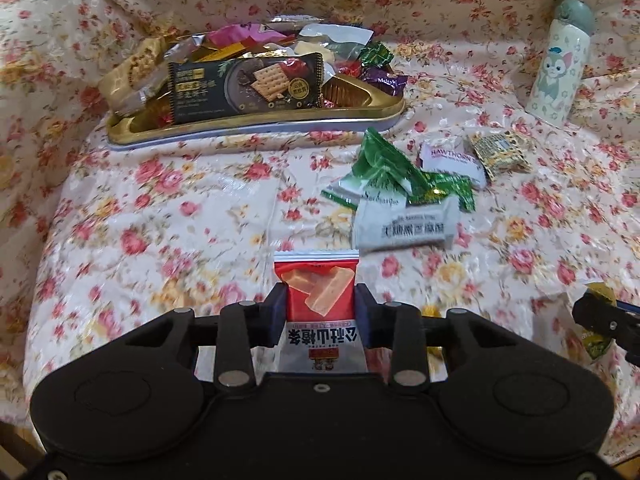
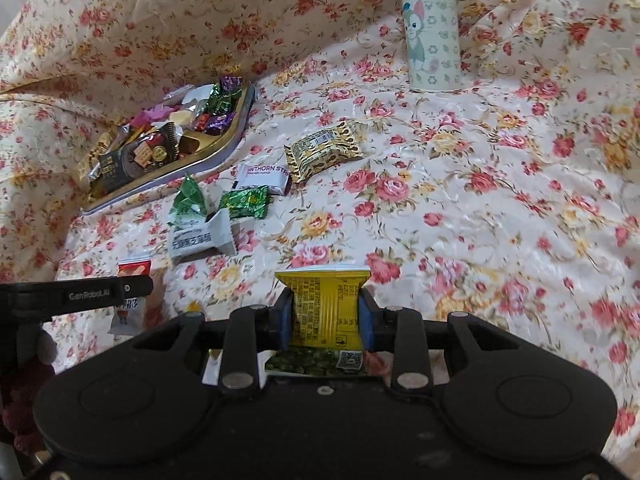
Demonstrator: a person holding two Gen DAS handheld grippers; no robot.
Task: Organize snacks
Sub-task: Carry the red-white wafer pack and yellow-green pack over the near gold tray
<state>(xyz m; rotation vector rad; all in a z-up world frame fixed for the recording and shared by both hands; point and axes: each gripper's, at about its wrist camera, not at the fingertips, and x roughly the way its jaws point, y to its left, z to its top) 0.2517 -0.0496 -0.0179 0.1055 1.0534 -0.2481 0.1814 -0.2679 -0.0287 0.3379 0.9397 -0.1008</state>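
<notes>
Both grippers loaded, tray next.
Left gripper point(image 1: 320, 312) pinches red hawthorn packet point(image 1: 318, 292), right gripper point(image 2: 325, 312) pinches yellow packet point(image 2: 326, 304); likely bound for gold tray point(image 1: 256, 126).

It is looking like a home: a floral cloth point(image 2: 460, 208) is covering the surface, and a cartoon-cat bottle point(image 2: 432, 36) is standing near a golden snack tray point(image 1: 256, 122).

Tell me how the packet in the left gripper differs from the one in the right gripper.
The red packet shows orange snack pieces on its front; the yellow packet shows fine printed text. The left gripper holds red-and-white; the right gripper holds yellow with a green end. Both are clamped between the fingers above the floral cloth.
</notes>
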